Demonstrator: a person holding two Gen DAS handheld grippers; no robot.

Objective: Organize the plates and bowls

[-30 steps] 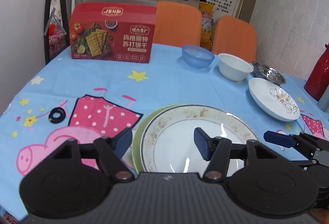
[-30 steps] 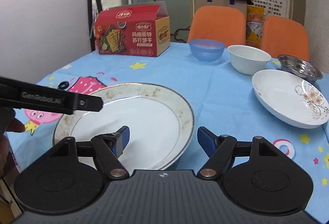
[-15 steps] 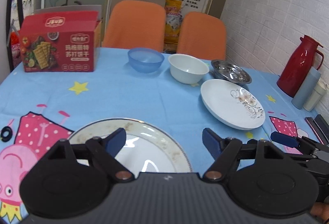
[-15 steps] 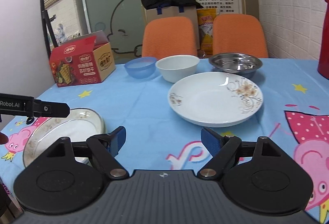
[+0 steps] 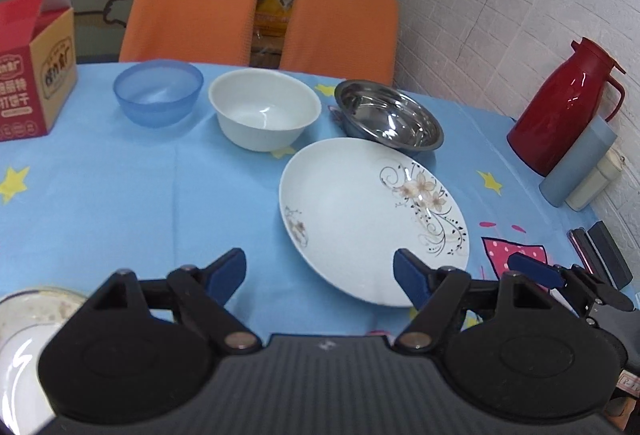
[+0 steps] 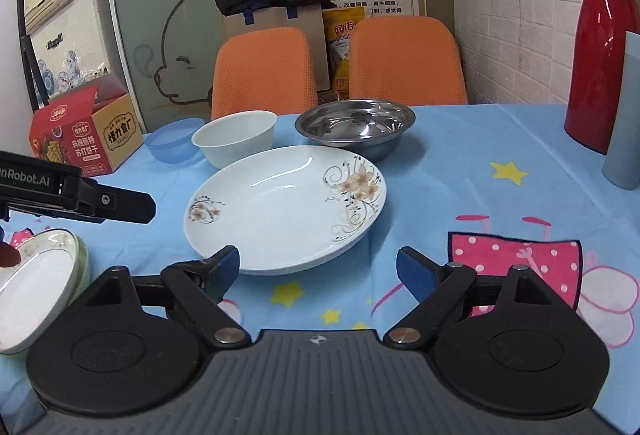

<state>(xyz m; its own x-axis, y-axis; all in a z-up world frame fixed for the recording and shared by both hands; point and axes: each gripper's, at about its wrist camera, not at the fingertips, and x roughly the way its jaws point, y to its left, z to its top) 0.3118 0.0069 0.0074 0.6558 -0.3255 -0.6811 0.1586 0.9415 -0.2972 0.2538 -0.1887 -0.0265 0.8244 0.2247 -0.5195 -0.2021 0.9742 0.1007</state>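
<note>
Lying ahead of both open jaws, ungripped: floral plate (image 5: 372, 219).

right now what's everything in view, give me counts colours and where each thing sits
flowered plate: 1, white, table centre, ahead of both grippers
gold-rimmed plate: 1, white, near left, stacked on a green plate
steel bowl: 1, silver, behind the flowered plate
white bowl: 1, left of the steel bowl
blue bowl: 1, translucent, left of the white bowl
cracker box: 1, red, far left, flap open
thermos jug: 1, red, right by the wall
tumbler: 1, grey-blue, beside the jug
chairs: 2, orange, behind the table
tablecloth: 1, blue, cartoon print
left gripper: open, empty, jaws just opened
right gripper: open, empty
</note>
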